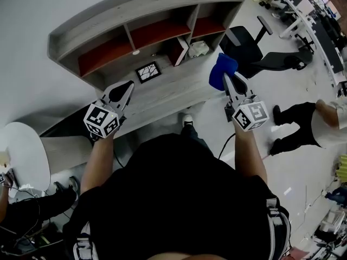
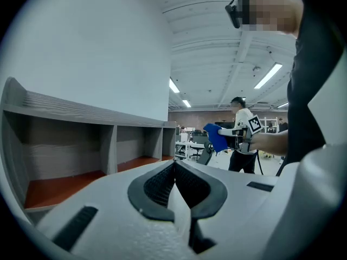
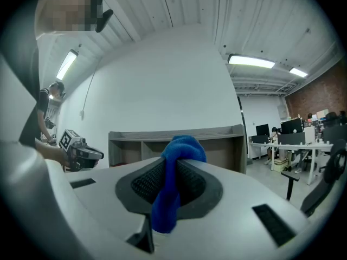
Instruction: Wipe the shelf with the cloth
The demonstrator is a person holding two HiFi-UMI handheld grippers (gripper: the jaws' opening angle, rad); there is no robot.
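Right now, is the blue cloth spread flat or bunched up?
Bunched up: the blue cloth is pinched into a wad between the right gripper's jaws, not laid on the shelf.

Plain white wall (image 1: 65, 4) fills upper left of head view; pale glossy floor (image 1: 293, 161) spreads down right side, with black office chair (image 1: 249, 47) at upper centre-right and rows of white desks (image 1: 302, 7) in upper right corner. Round white table (image 1: 24, 156) at left edge. Ribbed white ceiling (image 3: 179, 4) across top of right gripper view, lit strip lights (image 3: 252, 62) upper right, brick wall (image 3: 320, 99) far right.
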